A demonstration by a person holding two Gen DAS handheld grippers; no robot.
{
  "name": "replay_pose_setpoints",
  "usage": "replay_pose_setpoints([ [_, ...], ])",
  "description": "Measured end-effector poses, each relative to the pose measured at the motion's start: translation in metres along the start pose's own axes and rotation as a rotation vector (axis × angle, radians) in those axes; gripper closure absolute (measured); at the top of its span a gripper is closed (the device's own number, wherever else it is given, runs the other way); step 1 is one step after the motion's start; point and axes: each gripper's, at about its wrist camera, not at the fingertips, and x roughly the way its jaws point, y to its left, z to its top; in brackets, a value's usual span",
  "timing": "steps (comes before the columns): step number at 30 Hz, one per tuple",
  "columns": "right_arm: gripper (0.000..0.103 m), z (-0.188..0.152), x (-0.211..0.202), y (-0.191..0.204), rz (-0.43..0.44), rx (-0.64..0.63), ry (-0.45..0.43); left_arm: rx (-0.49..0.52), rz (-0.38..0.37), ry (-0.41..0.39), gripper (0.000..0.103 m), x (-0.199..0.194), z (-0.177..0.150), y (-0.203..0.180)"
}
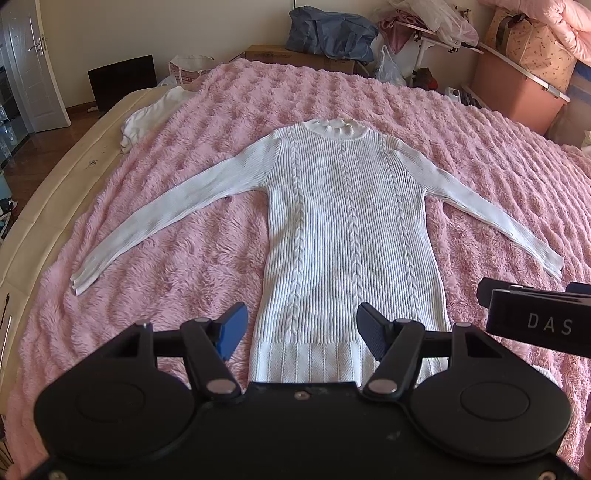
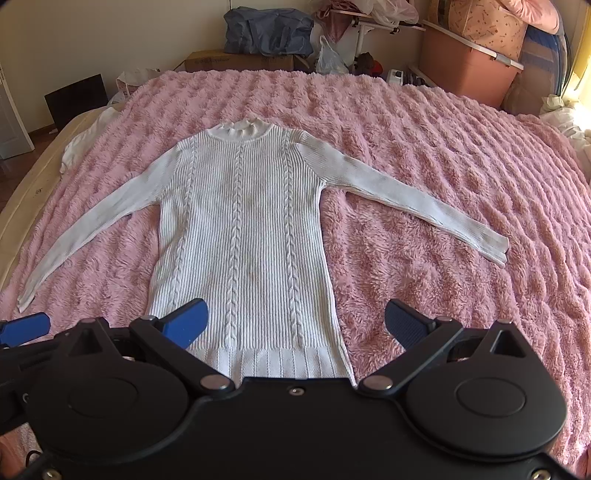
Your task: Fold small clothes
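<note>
Pink blanket (image 1: pixel 147 266) over bed, edges cut off. White sweater (image 1: pixel 347 221) flat on it, sleeves spread, hem hidden behind left gripper (image 1: pixel 301 328). Left and right gripper (image 2: pixel 293 325) jaws apart, empty, above hem.

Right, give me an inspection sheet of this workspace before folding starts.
Surface: pink fleece blanket covering the bed.
Job's things: white sweater laid flat, face up, both sleeves spread, collar at the far end.
Clutter: white garment crumpled at the blanket's far-left edge.
Grippers: left hand-held gripper open above the hem; right hand-held gripper open above the hem's right side; neither holds anything.
Cables: nothing seen.
Surroundings: blue bag on a cardboard box, plastic bags, pink bin, door at left.
</note>
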Motion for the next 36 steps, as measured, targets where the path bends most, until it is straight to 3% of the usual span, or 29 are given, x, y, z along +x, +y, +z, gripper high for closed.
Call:
replay_pose_setpoints([
  [36, 0.0, 0.0002, 0.0011, -0.0013, 0.004, 0.006, 0.007, -0.002, -0.006, 0.03, 0.034, 0.0024, 0.0006, -0.0006],
])
